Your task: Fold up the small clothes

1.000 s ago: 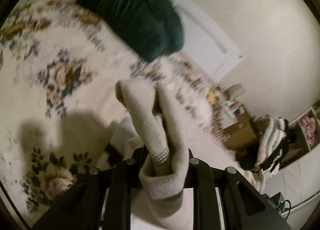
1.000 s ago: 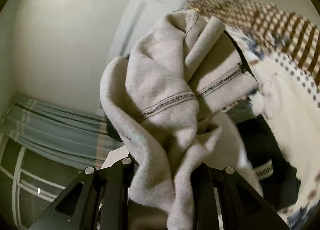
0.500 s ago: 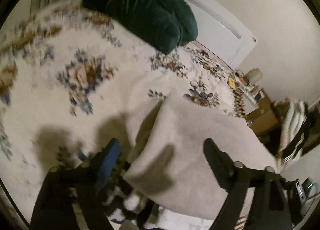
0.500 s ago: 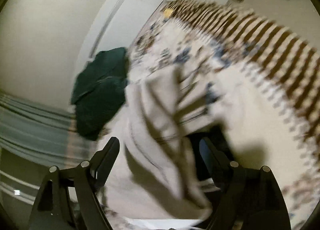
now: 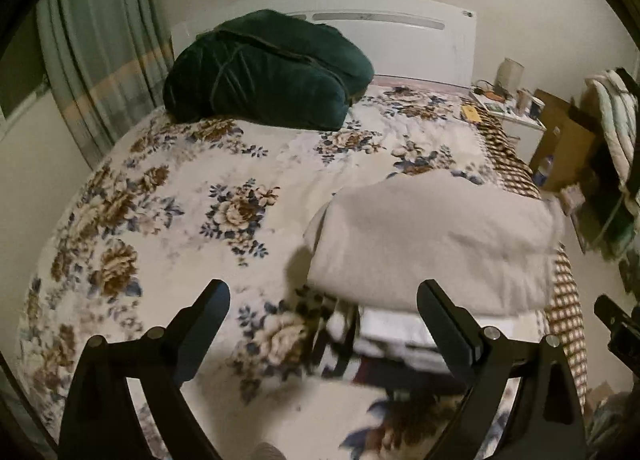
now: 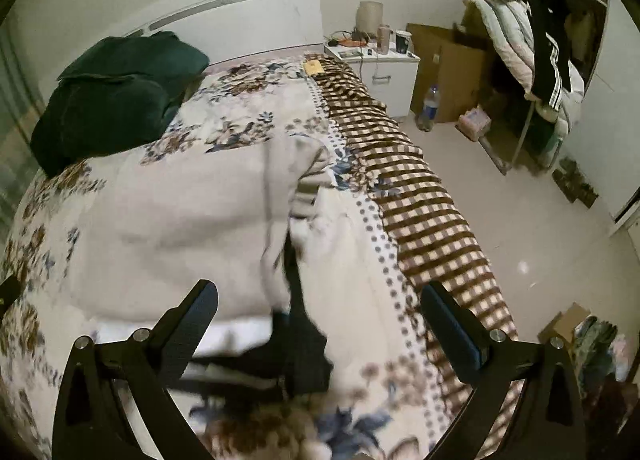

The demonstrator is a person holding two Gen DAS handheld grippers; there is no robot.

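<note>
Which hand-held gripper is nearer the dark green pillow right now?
Left. The left hand-held gripper faces the dark green pillow across open bedspread; the right hand-held gripper sits further right, near the bed's edge.

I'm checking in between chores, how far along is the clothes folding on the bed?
Done: the beige garment lies folded on a stack of clothes on the bed. In hand: nothing; left gripper and right gripper have jaws open. I see no unfolded clothes on the bed.
</note>
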